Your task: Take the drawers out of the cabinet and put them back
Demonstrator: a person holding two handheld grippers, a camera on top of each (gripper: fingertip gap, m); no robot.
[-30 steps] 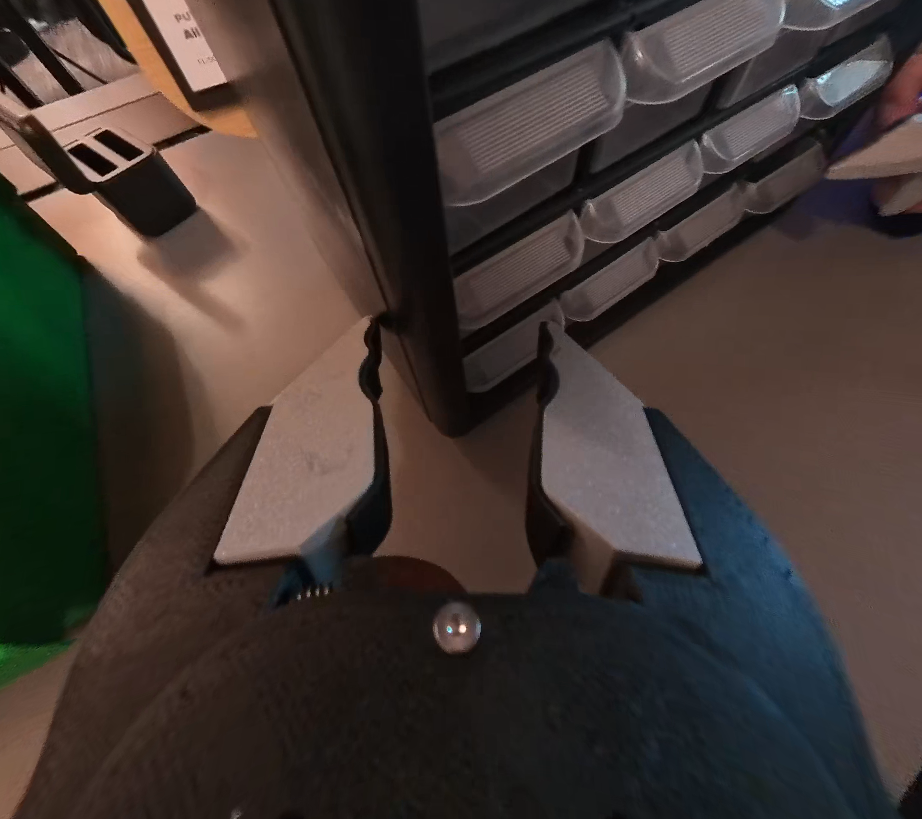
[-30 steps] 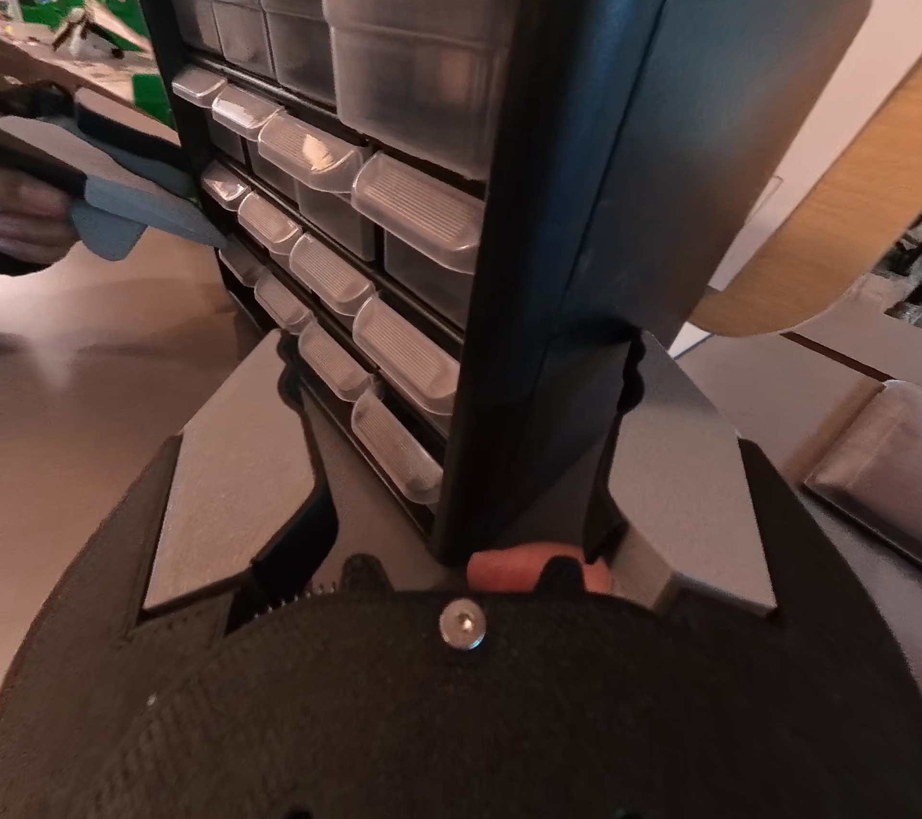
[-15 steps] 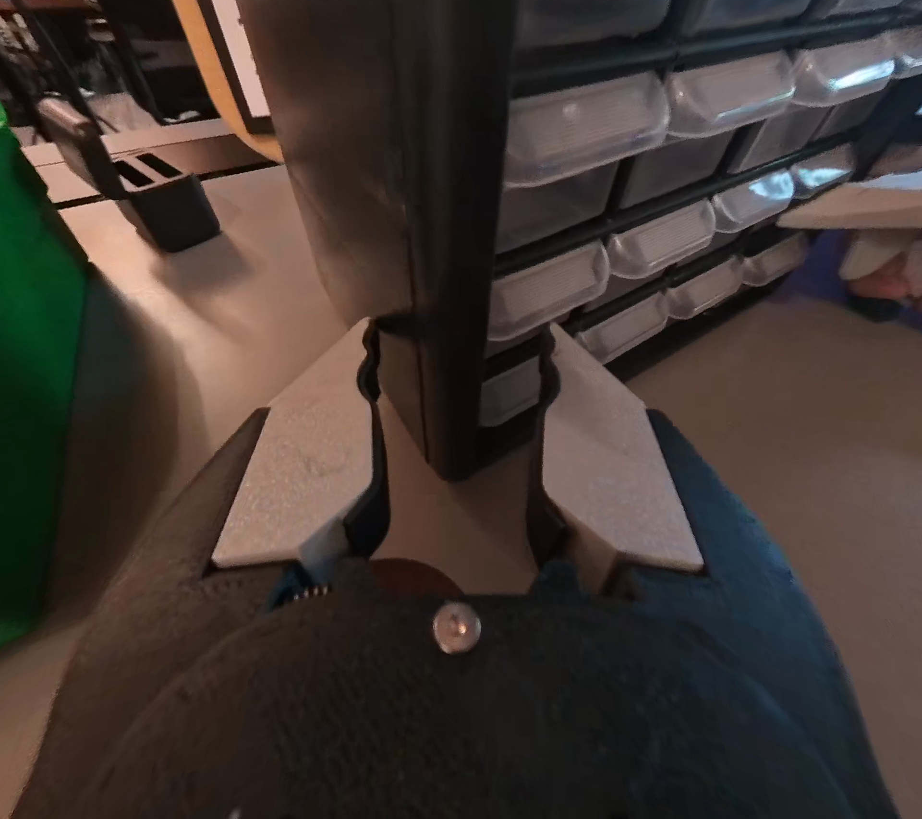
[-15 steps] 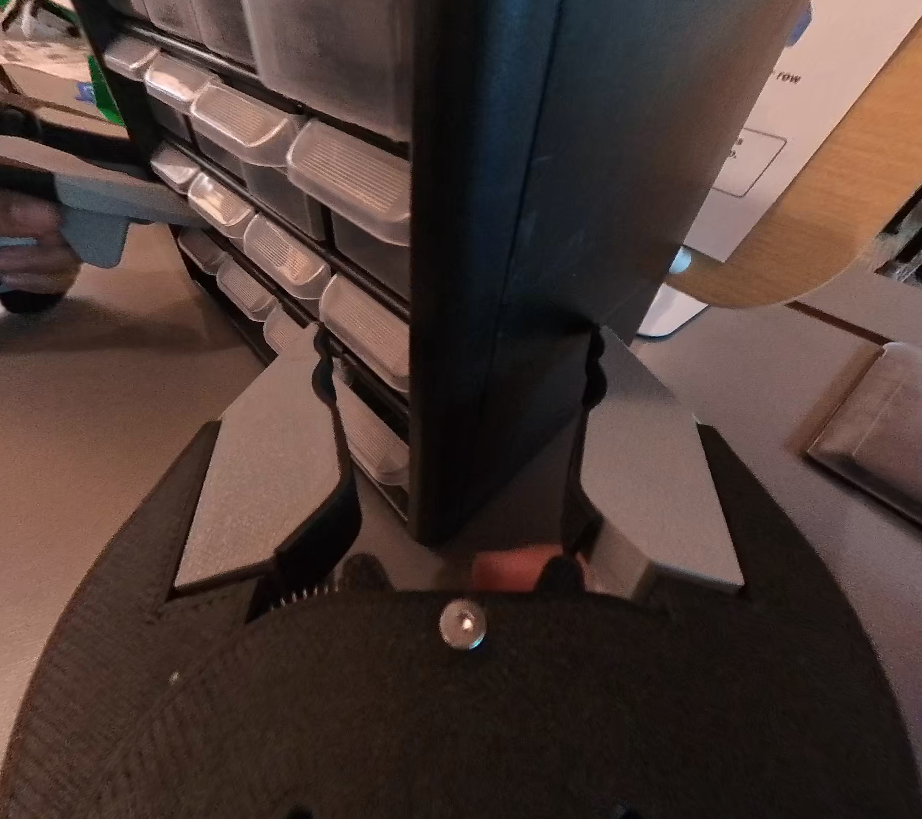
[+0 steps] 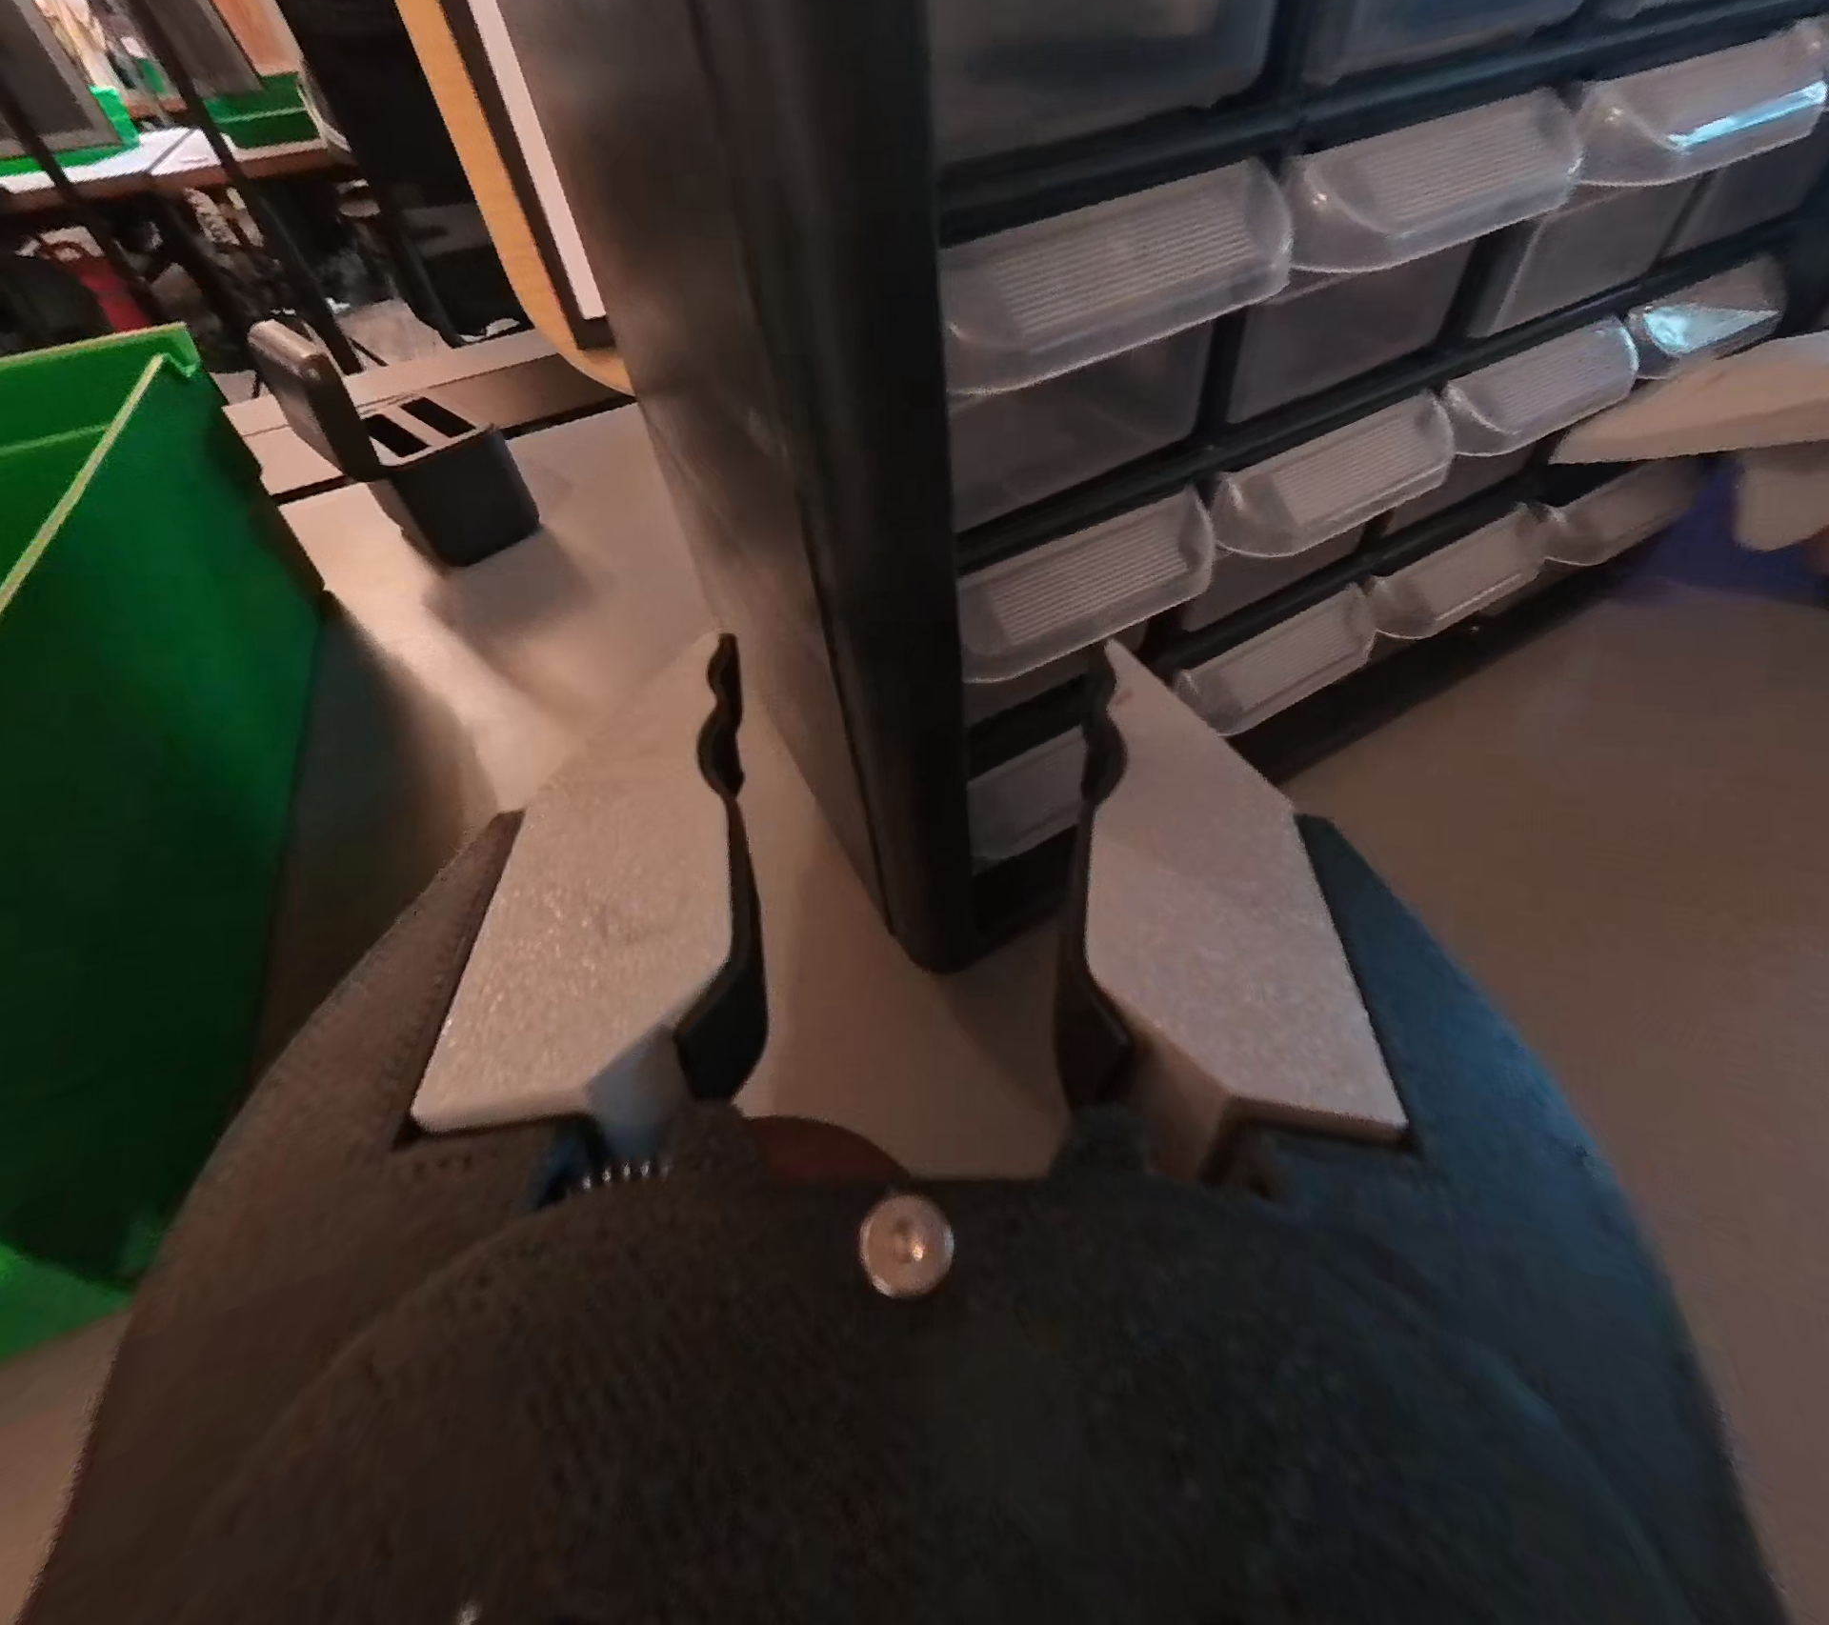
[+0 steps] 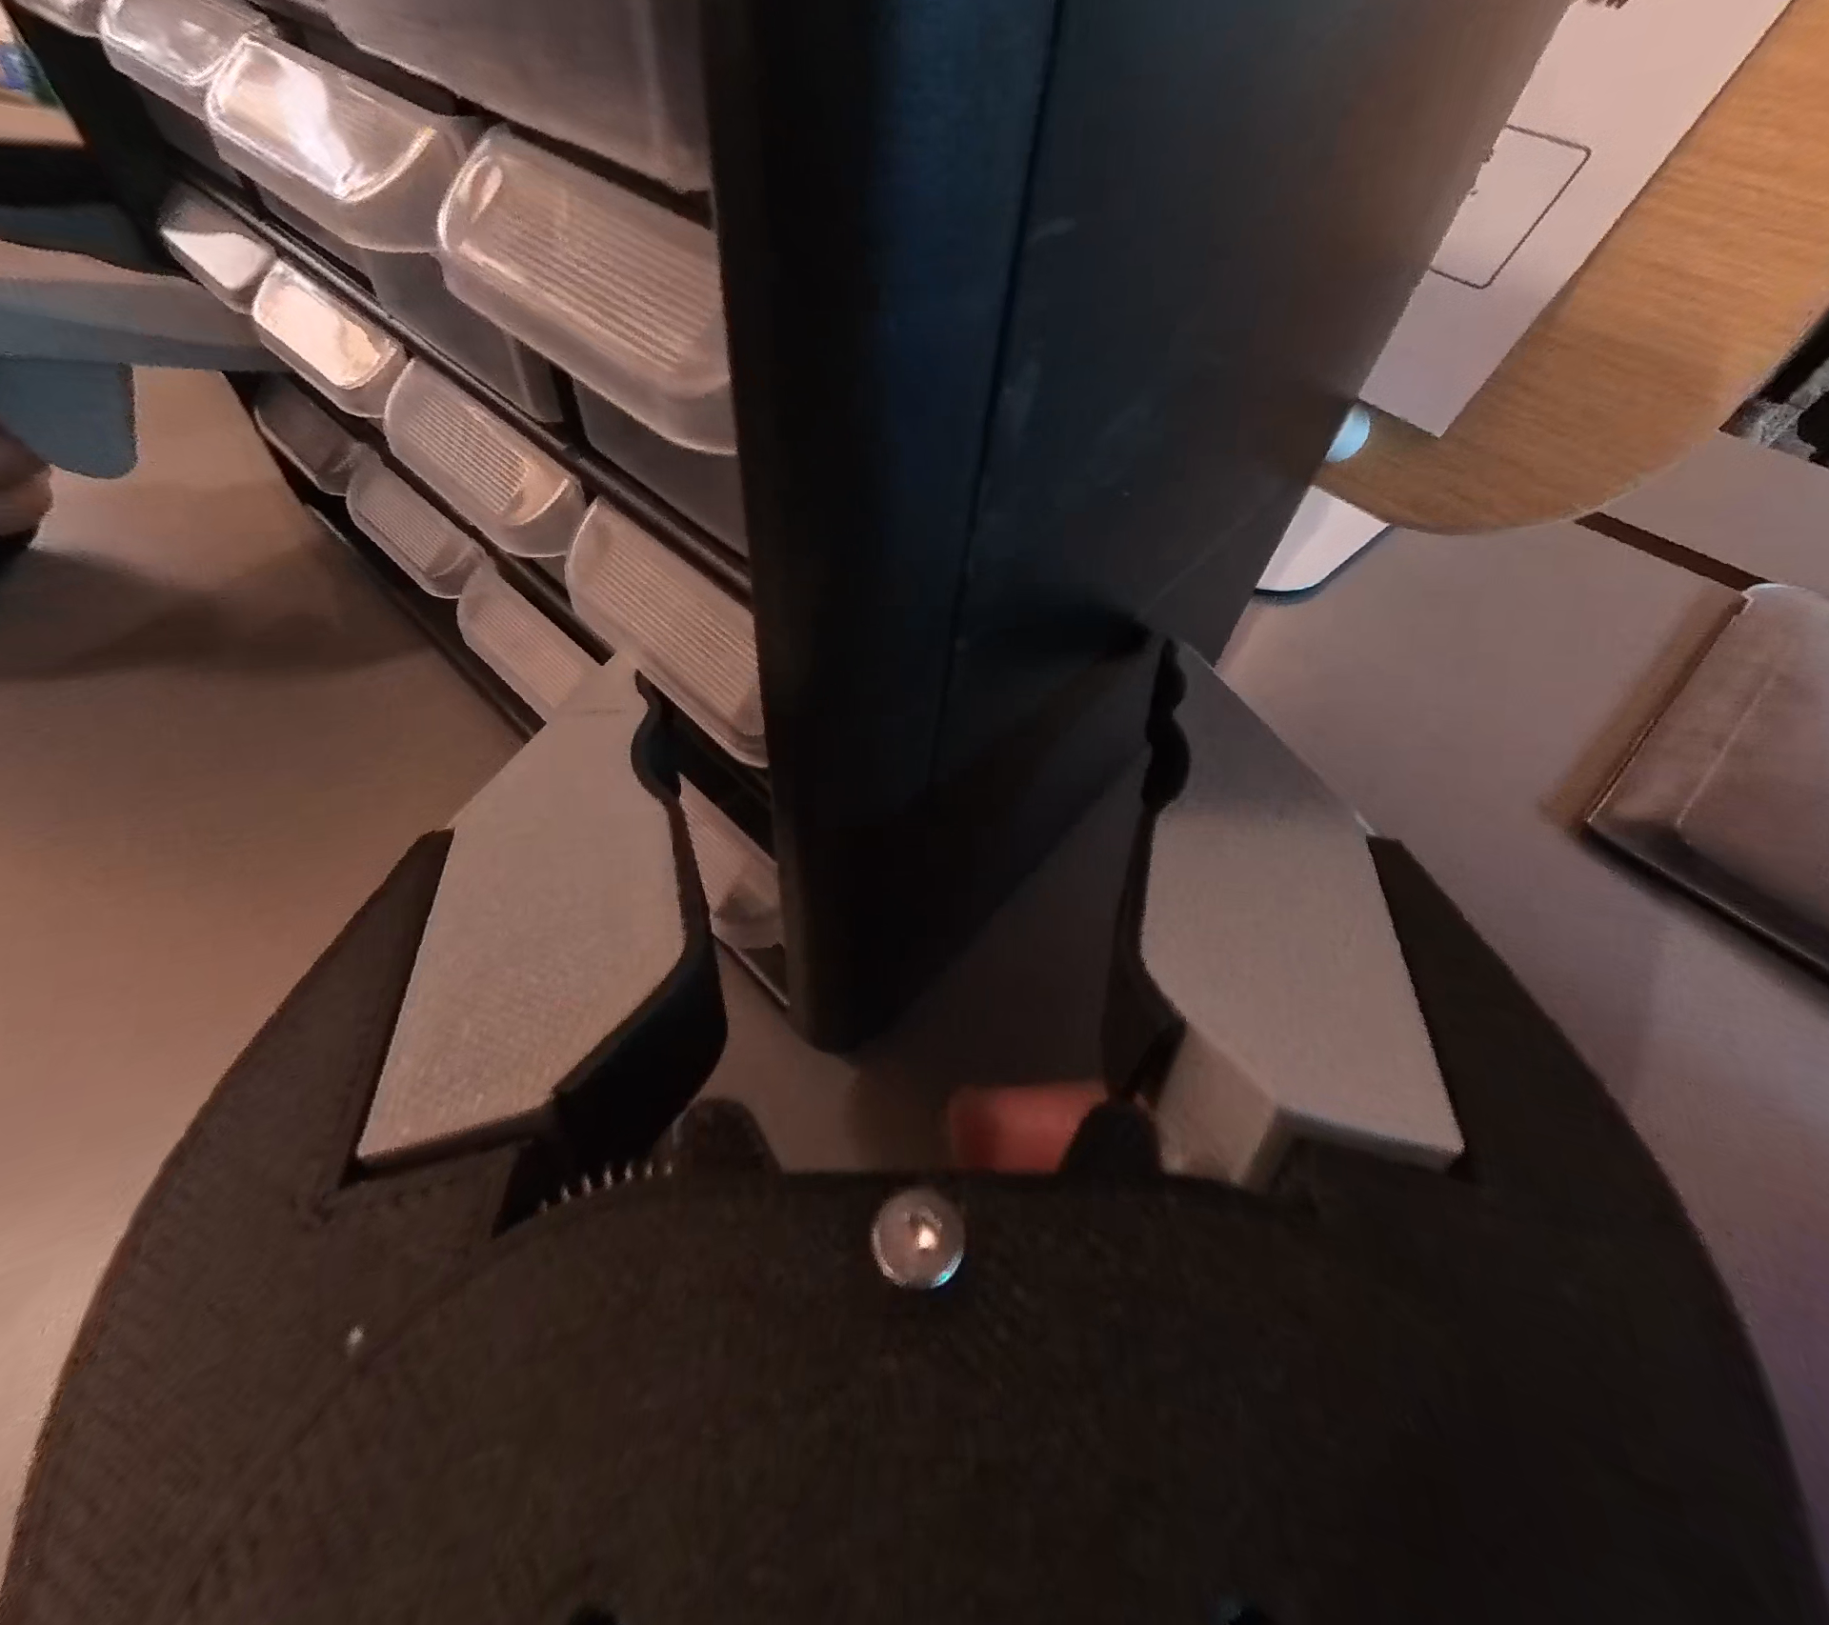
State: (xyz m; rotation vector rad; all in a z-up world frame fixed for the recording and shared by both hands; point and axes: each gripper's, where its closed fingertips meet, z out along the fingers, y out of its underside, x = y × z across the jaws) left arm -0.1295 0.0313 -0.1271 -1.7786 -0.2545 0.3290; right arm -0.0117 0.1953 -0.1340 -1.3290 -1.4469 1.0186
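- While both tools stand at the foot of the black cabinet [image 5: 792, 390], the left gripper [image 5: 911, 687] has its jaws spread apart, one finger on each side of the cabinet's lower front corner, grasping nothing.
- Its left finger lies beside the dark side wall, and its right finger [image 5: 1188, 865] lies in front of the lowest clear drawers [image 5: 1089, 588]; whether either touches cannot be told.
- Rows of clear drawers fill the right half of the left wrist view, all seated in the cabinet.
- At the left edge of that view stands a green bin [image 5: 119, 736], with a small black holder [image 5: 465, 489] behind it on the grey table [image 5: 1584, 835].
- In the right wrist view, the right gripper [image 6: 906, 687] is likewise spread wide around the cabinet's [image 6: 990, 291] other lower front corner, clamping nothing.
- Drawers [image 6: 594, 271] run up the left half of this view.
- A pale finger of the other tool shows at the middle left edge.
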